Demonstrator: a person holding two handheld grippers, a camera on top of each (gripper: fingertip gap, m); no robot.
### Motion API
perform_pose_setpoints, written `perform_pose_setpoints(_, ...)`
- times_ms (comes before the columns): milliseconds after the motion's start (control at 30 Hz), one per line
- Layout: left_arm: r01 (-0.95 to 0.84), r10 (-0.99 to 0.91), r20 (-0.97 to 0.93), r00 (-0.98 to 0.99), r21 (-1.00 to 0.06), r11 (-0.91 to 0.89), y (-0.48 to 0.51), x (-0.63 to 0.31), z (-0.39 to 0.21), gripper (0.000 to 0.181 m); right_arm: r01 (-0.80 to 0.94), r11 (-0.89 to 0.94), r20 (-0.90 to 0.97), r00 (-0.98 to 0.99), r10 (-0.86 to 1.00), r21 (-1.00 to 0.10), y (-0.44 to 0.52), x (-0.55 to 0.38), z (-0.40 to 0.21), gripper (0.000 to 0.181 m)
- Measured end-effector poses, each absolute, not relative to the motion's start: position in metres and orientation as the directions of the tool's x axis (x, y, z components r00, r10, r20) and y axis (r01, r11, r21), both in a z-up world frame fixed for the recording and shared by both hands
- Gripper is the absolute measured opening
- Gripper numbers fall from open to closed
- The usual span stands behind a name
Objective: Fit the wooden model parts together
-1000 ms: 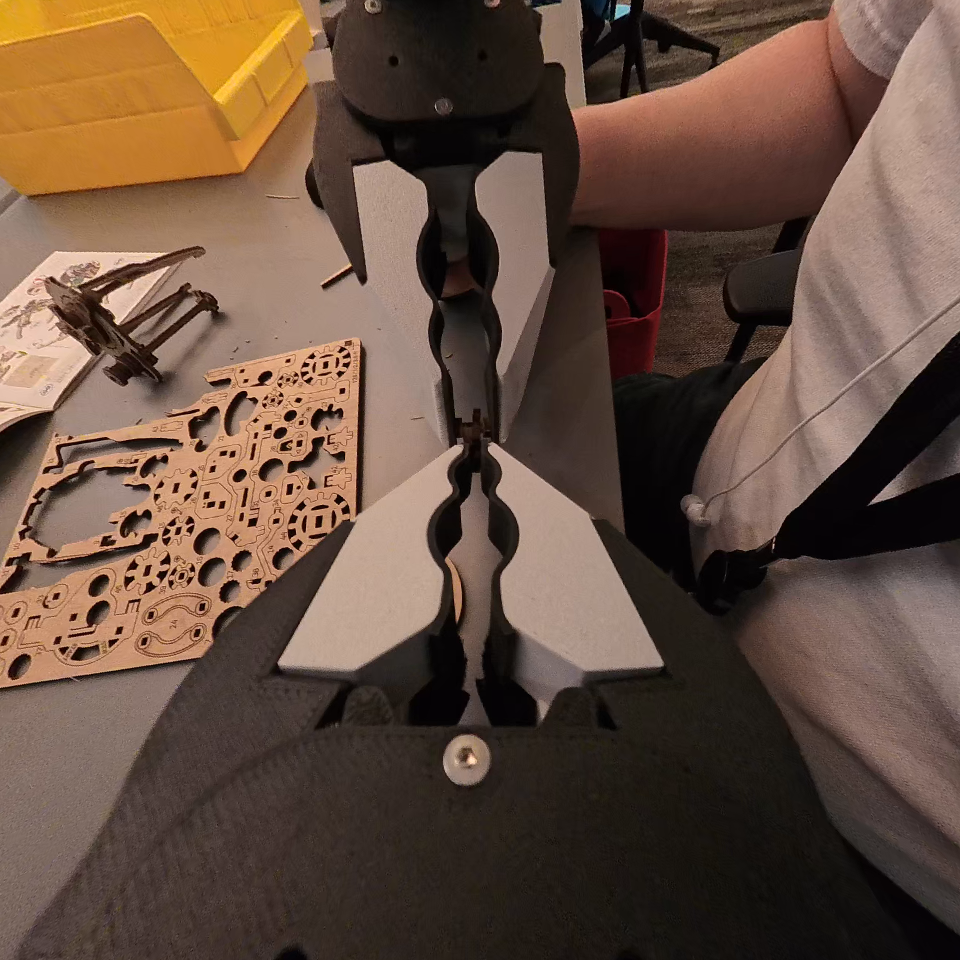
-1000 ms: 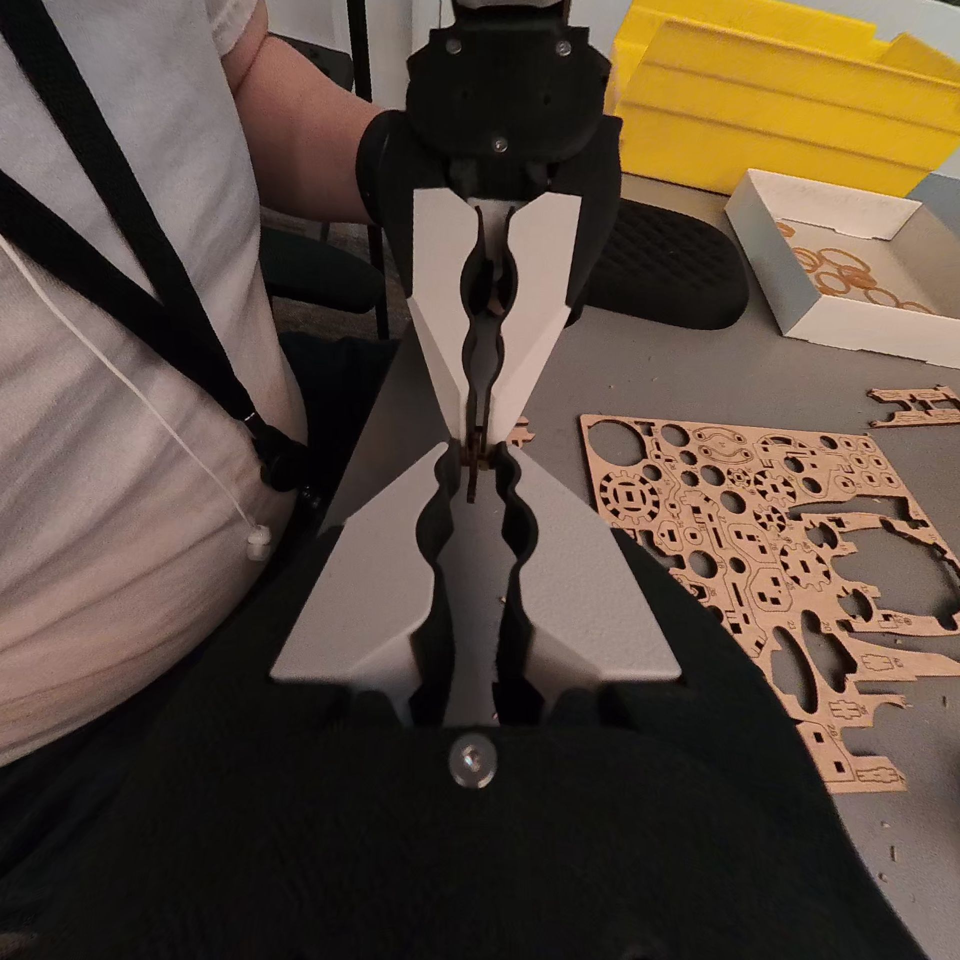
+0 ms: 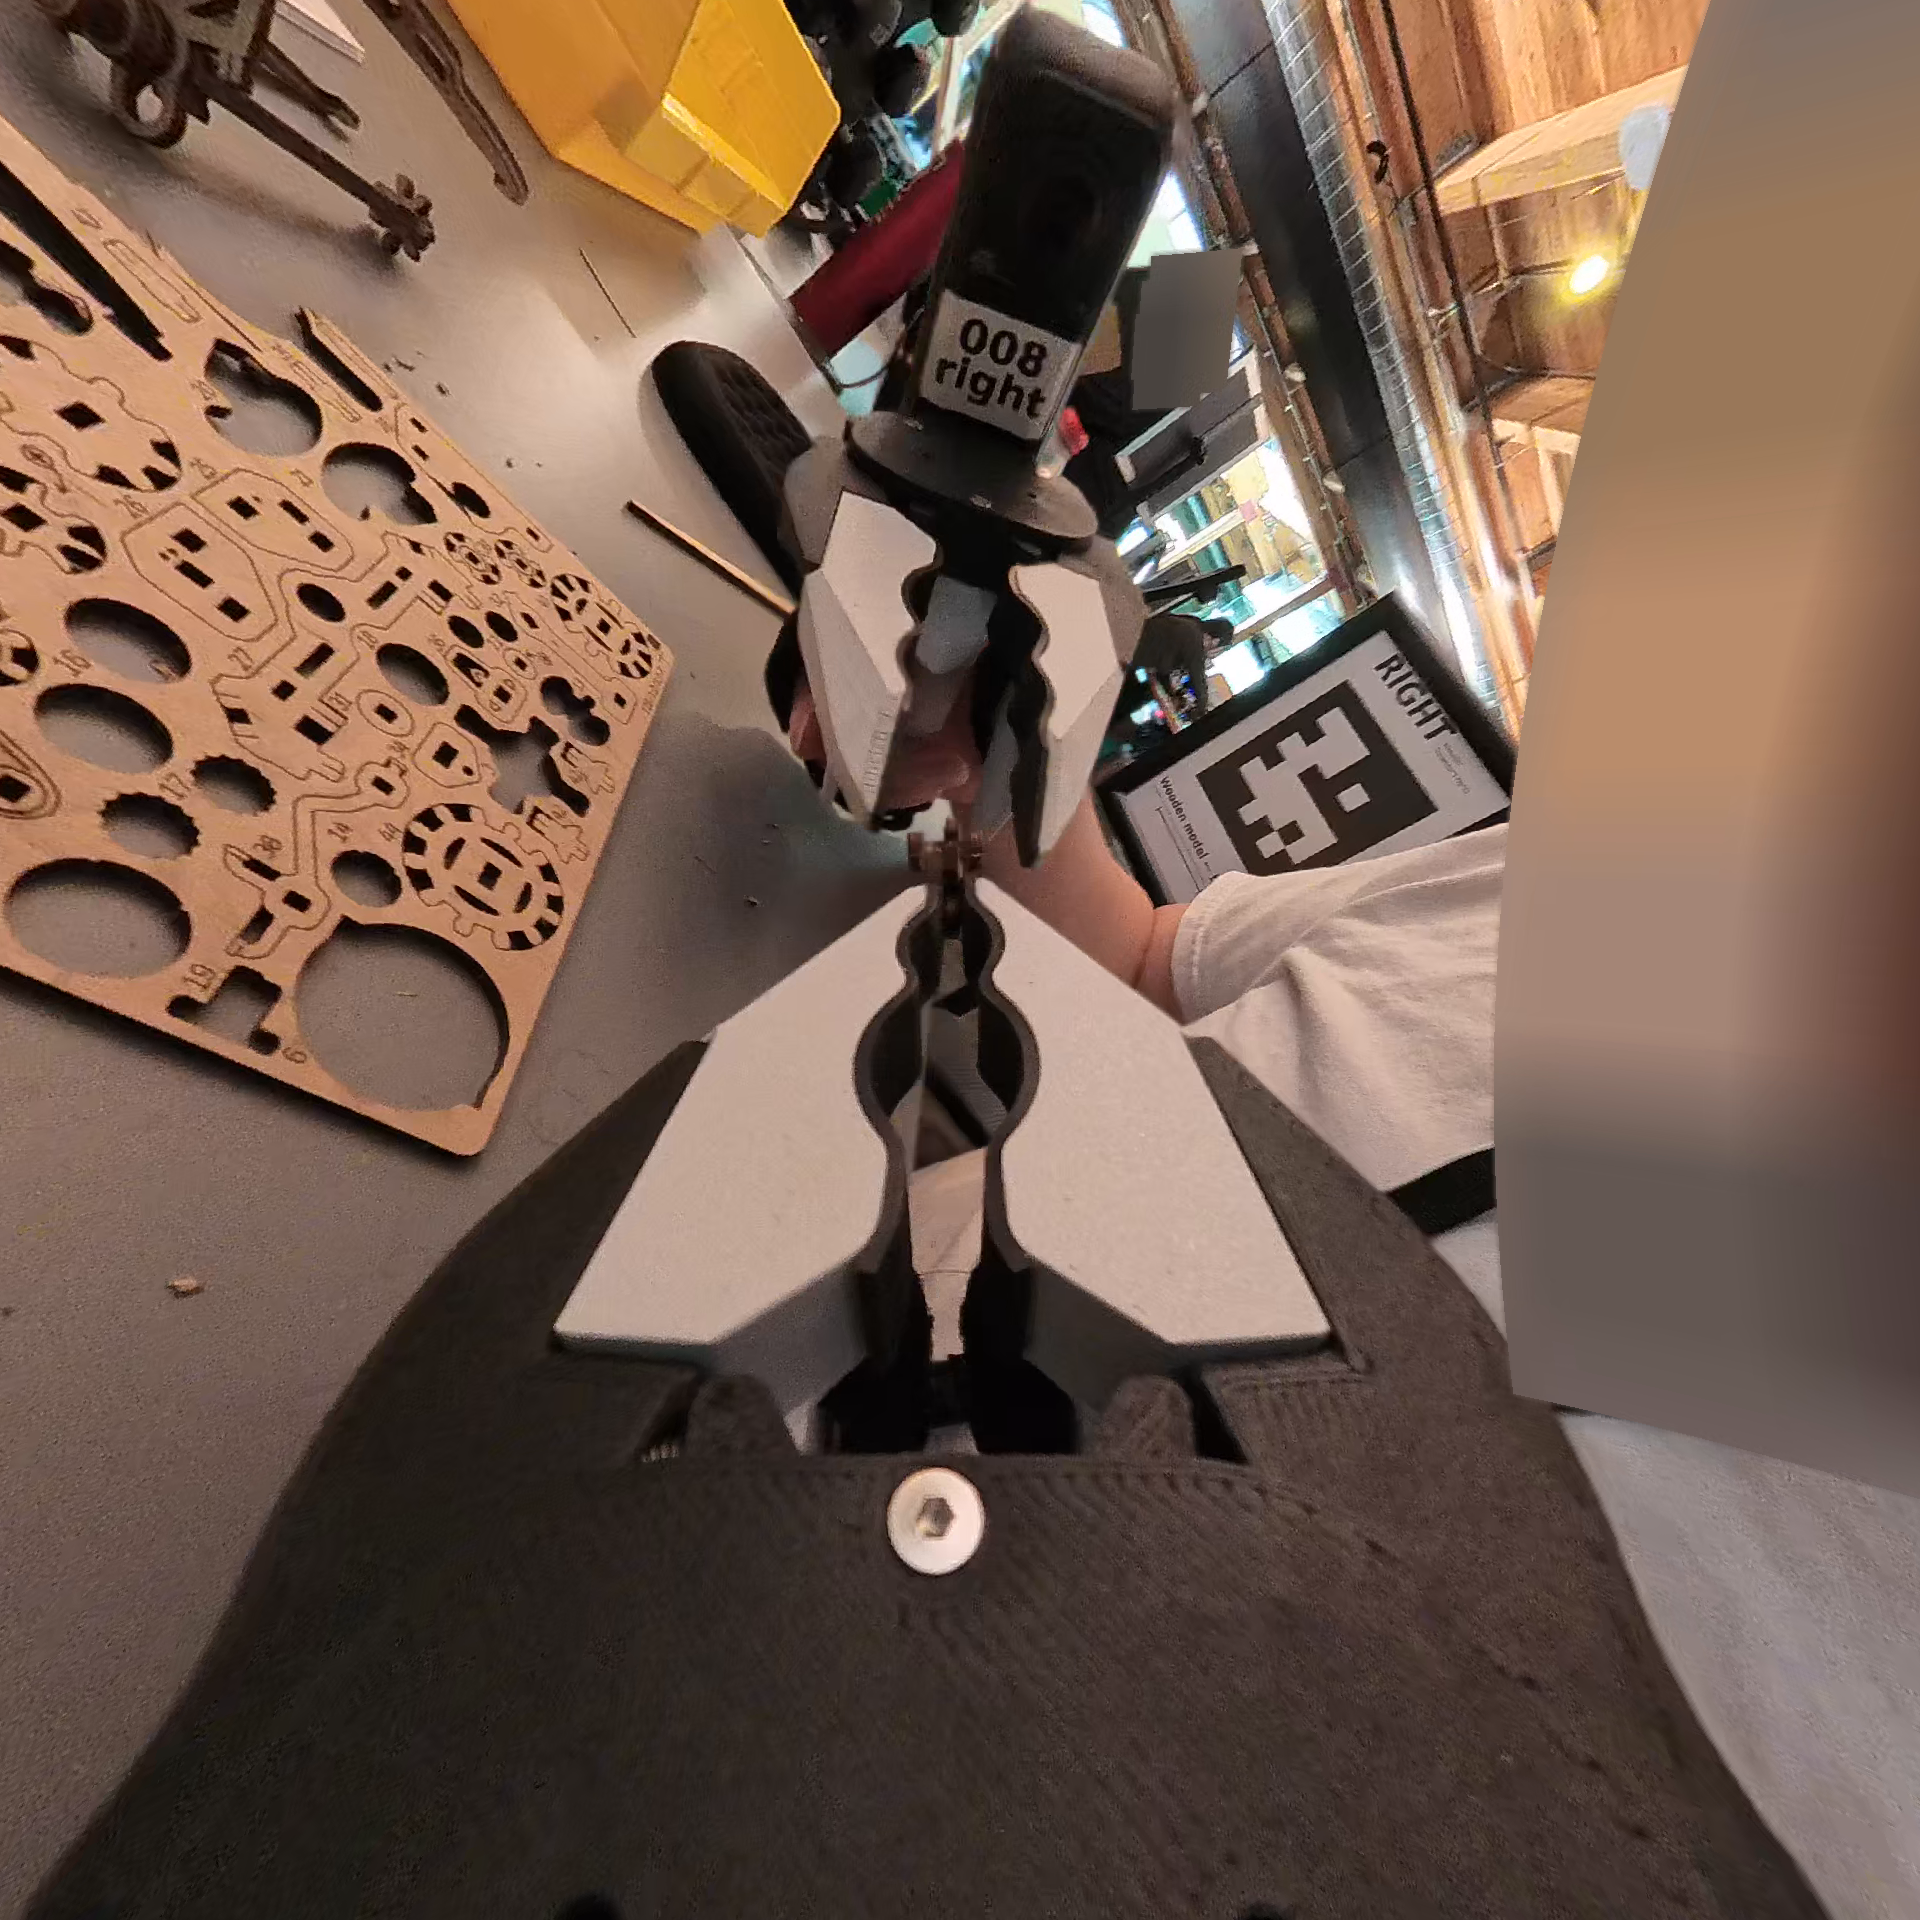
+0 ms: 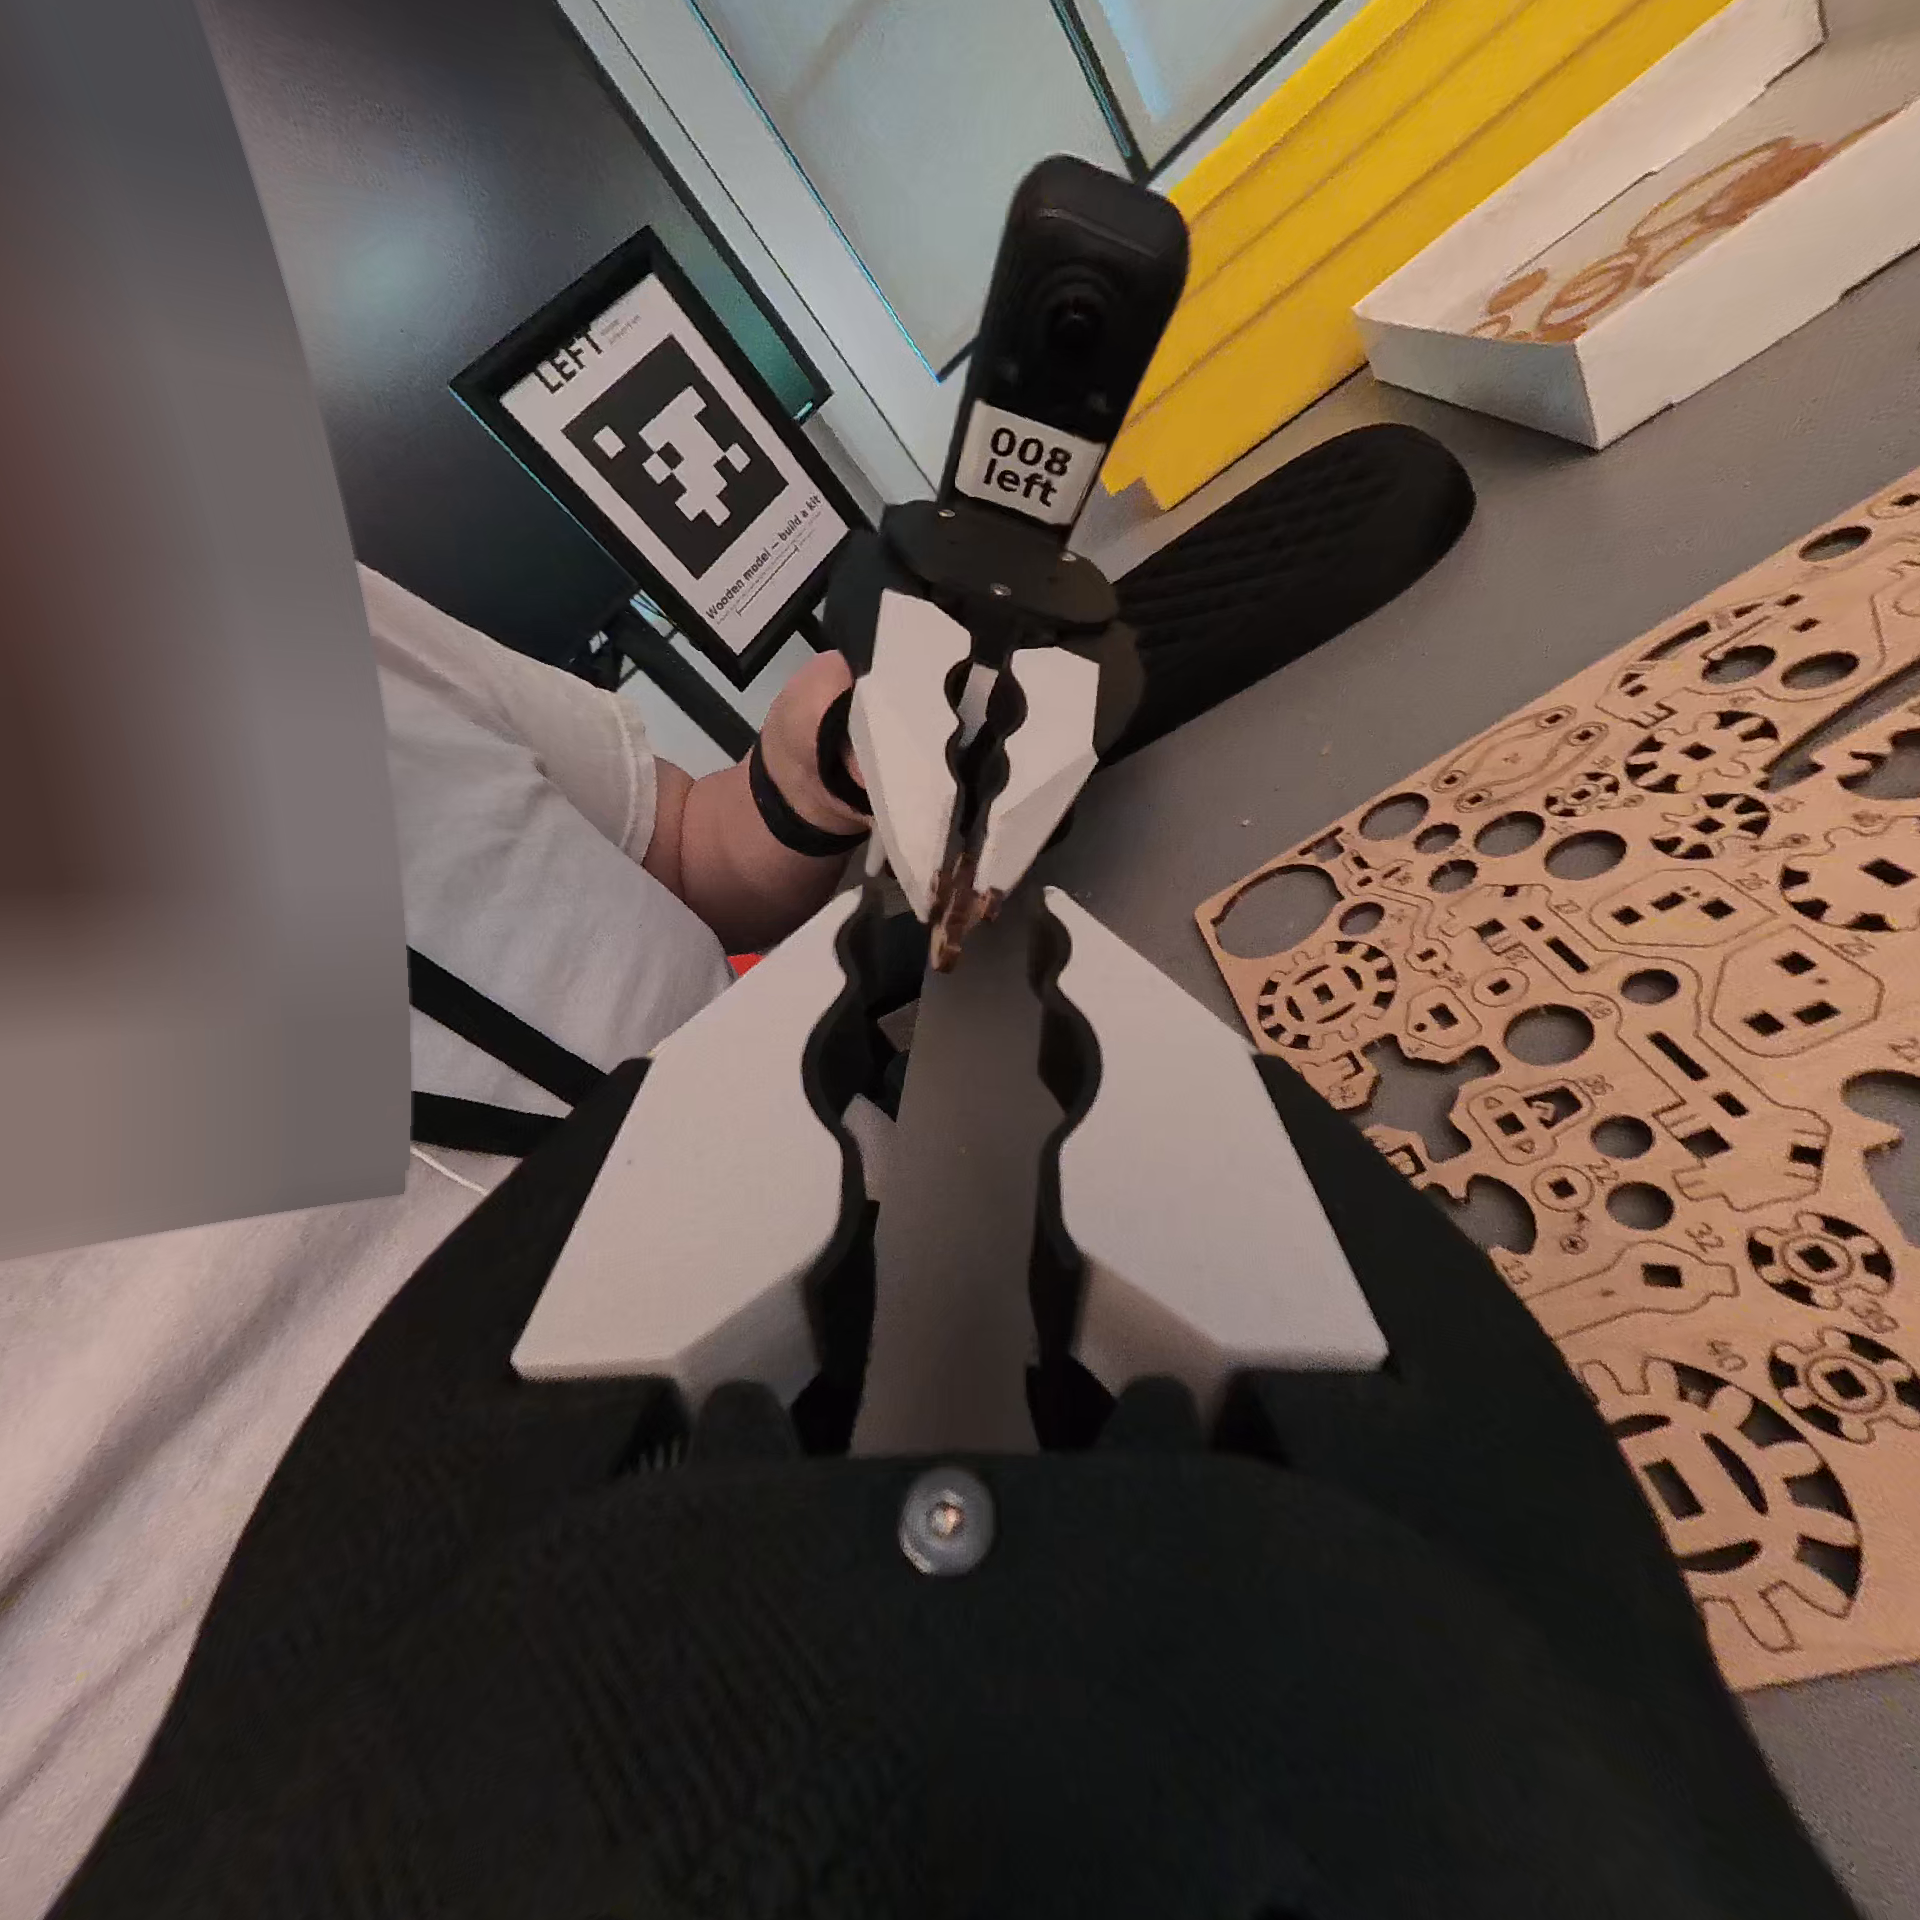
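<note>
In the left wrist view, your left gripper (image 3: 943, 914) is pinching the small wooden piece (image 3: 945, 868) at frame centre, just under the right gripper (image 3: 940, 821). In the right wrist view, your right gripper (image 4: 951, 920) is standing wide and empty around that piece (image 4: 954, 914), so you are probably mid-joining; next, regrip or press carefully.

My left gripper (image 3: 948, 914) faces my right gripper (image 3: 940, 821) tip to tip above the desk's (image 3: 208, 1299) near edge, small wooden part (image 3: 945, 868) between them. Punched sheet (image 3: 260, 727) lies flat further in; bins (image 3: 665, 94) behind it.
</note>
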State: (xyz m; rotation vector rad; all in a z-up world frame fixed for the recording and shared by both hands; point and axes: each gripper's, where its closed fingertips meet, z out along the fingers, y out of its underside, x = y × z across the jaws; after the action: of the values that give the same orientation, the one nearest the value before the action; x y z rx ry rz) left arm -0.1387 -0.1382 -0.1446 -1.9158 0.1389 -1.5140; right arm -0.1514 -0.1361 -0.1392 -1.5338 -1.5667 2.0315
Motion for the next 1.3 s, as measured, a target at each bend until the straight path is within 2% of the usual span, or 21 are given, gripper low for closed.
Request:
perform_pose_setpoints(167,0.24,-0.539,0.708,0.456,-0.681,-0.692,-0.134,-0.138,-0.149,0.001,0.448,-0.441,-0.624,-0.468,0.626,-0.778,-0.141,-0.155,-0.143,0.027)
perform_pose_setpoints(300,0.148,-0.62,0.584,0.524,-0.779,-0.609,-0.135,-0.134,-0.146,0.001,0.432,-0.445,-0.619,-0.492,0.613,-0.784,-0.143,-0.154,-0.141,0.016)
perform_pose_setpoints(467,0.084,-0.734,0.468,0.492,-0.865,-0.495,-0.146,-0.126,-0.133,0.001,0.389,-0.417,-0.57,-0.582,0.58,-0.821,-0.151,-0.143,-0.129,0.013)
perform_pose_setpoints(567,0.016,-0.772,0.38,0.509,-0.901,-0.433,-0.148,-0.126,-0.135,0.001,0.35,-0.338,-0.486,-0.595,0.64,-0.873,-0.153,-0.142,-0.13,0.012)
perform_pose_setpoints(667,-0.04,-0.771,0.292,0.567,-0.924,-0.379,-0.145,-0.129,-0.137,0.0,0.303,-0.269,-0.4,-0.564,0.722,-0.914,-0.15,-0.146,-0.132,0.012)
perform_pose_setpoints(867,-0.09,-0.764,0.16,0.625,-0.957,-0.274,-0.14,-0.127,-0.129,0.001,0.234,-0.232,-0.325,-0.552,0.767,-0.944,-0.149,-0.145,-0.124,0.017)
perform_pose_setpoints(1200,-0.114,-0.841,0.152,0.52,-0.963,-0.245,-0.159,-0.121,-0.123,0.001,0.201,-0.193,-0.278,-0.627,0.728,-0.96,-0.163,-0.136,-0.118,0.011)
perform_pose_setpoints(1300,-0.069,-0.847,0.183,0.499,-0.966,-0.249,-0.161,-0.119,-0.117,0.001,0.186,-0.229,-0.294,-0.65,0.7,-0.956,-0.165,-0.134,-0.112,0.011)
